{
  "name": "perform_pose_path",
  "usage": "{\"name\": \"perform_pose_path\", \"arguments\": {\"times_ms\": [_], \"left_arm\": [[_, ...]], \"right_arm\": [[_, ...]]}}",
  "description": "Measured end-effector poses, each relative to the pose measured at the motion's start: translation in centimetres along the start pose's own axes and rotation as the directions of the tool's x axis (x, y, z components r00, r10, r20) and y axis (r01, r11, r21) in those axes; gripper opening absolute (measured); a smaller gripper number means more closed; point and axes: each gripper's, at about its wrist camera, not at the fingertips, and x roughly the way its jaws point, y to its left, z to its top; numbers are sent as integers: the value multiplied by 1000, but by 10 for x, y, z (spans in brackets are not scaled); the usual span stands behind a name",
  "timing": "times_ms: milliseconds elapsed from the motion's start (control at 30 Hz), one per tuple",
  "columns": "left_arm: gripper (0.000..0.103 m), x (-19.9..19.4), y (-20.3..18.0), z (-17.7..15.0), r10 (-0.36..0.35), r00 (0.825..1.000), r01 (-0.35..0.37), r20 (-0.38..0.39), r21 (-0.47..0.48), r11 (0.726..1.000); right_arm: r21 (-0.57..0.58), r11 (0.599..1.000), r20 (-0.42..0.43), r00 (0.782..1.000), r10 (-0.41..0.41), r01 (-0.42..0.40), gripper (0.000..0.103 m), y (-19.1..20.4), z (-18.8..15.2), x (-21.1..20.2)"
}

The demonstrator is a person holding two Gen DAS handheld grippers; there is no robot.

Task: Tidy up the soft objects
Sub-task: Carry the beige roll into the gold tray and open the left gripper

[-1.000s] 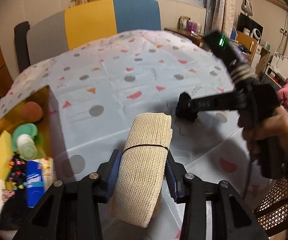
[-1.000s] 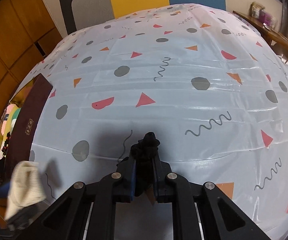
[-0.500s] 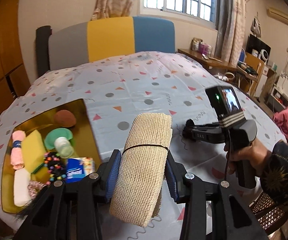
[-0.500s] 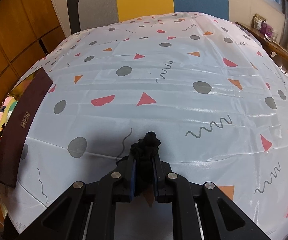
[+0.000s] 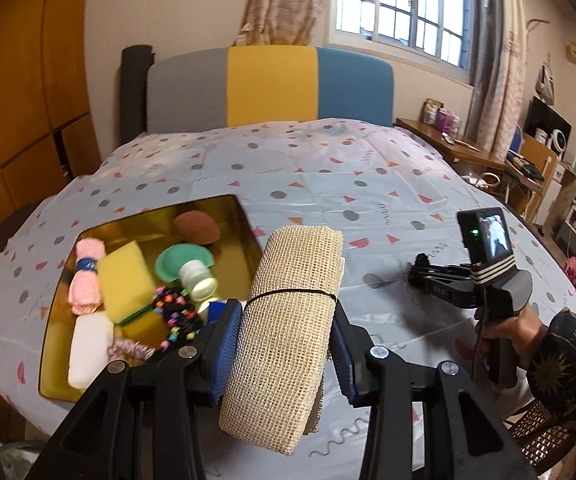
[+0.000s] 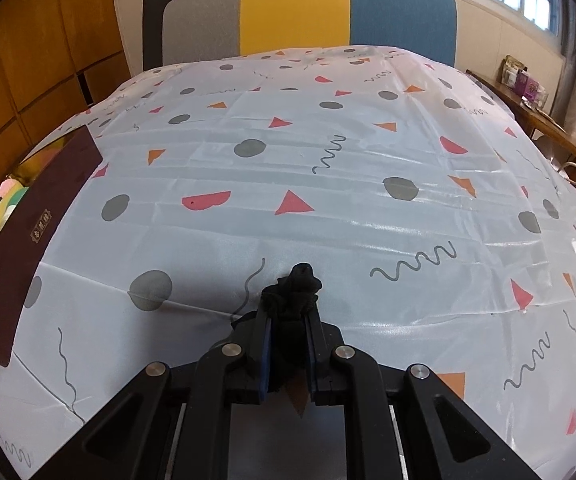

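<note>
At nine o'clock of the left tongs (image 5: 286, 344), the gold tray (image 5: 59, 364) on the surface (image 5: 328, 184) holds sponges and small things. The left tongs clamp the beige mesh roll (image 5: 288, 332) between their pads, upright, lifted above the surface. At three o'clock, the right tongs (image 6: 288, 336) are closed on a black fabric bundle (image 6: 292, 290) that sticks out at twelve o'clock past their tips.

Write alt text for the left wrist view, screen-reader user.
The left gripper holds a beige mesh roll bound with a black band, above a patterned tablecloth. To its left, a gold tray holds a yellow sponge, a pink cloth roll and other small items; at right, a hand holds the right gripper.
</note>
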Motion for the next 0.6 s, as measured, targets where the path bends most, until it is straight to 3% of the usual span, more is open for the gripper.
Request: {"name": "perform_pose_path", "arguments": {"times_ms": [233,533,600], "left_arm": [[43,-5,48,-4,36,999,-37,-6,-116,993],[43,24,147,4,96,991,-122,-88,-359,925],[43,35,160,7,72,992,-109,-106,-397,911]], "right_arm": [[-4,1000,10,1000,-11,11,14,1,-1,-1],[-3,1000,11,1000,-14,14,14,2,-1,0],[-8,1000,12,1000,-17,17,15,3,-1,0]]}}
